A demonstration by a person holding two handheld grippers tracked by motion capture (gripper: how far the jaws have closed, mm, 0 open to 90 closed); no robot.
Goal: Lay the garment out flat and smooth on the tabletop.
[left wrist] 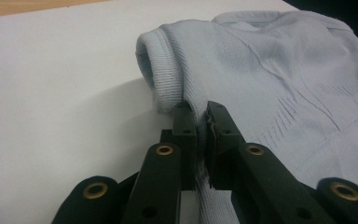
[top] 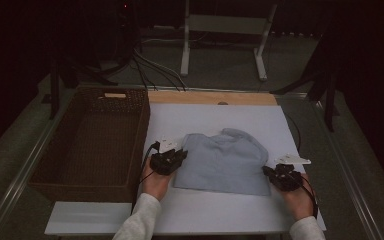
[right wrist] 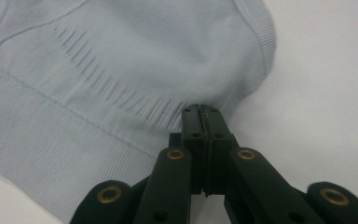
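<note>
Garment (top: 223,161), pale blue knit, lying partly folded at centre of white worktop (top: 215,212). Left gripper (left wrist: 199,122) pinches its left edge; right gripper (right wrist: 201,112) pinches its right corner. Judged: both holds secured, folding unfinished. Basket (top: 135,127) at left holds nothing.

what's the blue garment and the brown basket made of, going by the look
The pale blue garment looks like a soft matte knit, probably cotton or a blend: ribbed cuff and hem, fine knitted rows. The brown basket looks like woven wicker or rattan: its walls show a tight weave, dull finish.
</note>
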